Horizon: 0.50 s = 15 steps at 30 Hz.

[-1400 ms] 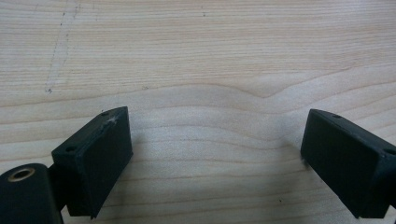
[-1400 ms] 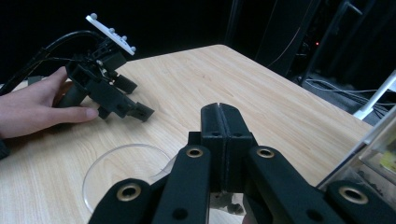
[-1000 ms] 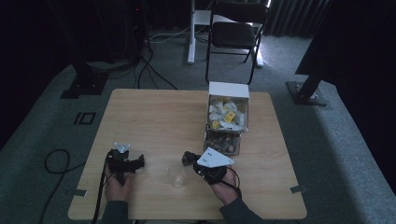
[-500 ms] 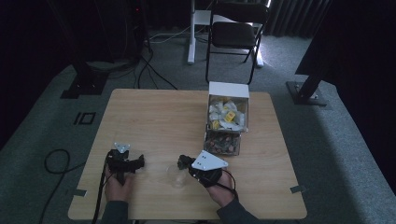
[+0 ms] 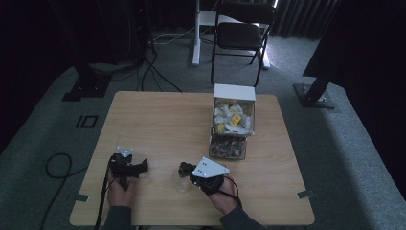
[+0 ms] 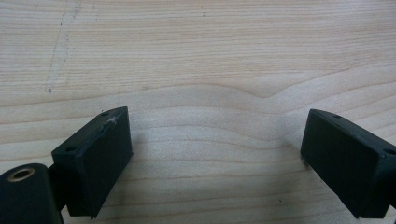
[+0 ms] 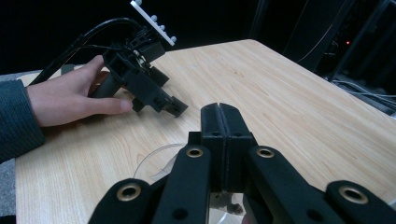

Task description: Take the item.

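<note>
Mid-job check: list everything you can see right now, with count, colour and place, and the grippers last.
Table: one, light wood, centre.
Box: one, white, open, far right of table, white and yellow pieces inside.
Tray: one, clear, brownish bits inside, against the box's near side.
Clear cup: one, see-through, at right jaws.
Folding chair: one, black, on floor beyond table.
Left gripper: black, jaws wide apart over bare wood.
Right gripper: black, jaws pressed together; what they pinch, if anything, is unclear.
</note>
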{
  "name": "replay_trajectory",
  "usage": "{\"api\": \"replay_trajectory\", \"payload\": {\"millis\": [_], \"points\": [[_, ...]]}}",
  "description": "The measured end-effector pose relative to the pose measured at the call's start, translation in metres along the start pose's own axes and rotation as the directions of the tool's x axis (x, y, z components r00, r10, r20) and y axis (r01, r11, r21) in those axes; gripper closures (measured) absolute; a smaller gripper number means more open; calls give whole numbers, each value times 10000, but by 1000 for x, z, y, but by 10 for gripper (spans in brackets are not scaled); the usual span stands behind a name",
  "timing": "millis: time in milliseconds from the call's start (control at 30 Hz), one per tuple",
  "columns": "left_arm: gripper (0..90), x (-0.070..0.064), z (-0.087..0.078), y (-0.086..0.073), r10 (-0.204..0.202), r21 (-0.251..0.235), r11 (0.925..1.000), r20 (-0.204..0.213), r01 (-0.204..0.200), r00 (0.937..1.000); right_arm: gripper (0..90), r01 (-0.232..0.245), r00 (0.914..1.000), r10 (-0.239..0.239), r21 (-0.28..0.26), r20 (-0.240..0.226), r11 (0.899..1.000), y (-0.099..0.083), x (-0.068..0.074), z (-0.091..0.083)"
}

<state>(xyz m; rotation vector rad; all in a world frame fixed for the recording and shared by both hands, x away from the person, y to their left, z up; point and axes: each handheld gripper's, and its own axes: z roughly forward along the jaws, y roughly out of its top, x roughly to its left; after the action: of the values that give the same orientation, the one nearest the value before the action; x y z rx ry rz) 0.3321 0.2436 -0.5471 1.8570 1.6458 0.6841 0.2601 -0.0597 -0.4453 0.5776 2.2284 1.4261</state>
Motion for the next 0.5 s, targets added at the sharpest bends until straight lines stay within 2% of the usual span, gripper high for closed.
{"api": "replay_trajectory", "payload": {"millis": [500], "points": [[94, 0, 0, 0, -2, -6, 10000, 0, 2, 10000, 900, 135, 9997, -132, 117, -210, 9998, -3, 8, 3]]}}
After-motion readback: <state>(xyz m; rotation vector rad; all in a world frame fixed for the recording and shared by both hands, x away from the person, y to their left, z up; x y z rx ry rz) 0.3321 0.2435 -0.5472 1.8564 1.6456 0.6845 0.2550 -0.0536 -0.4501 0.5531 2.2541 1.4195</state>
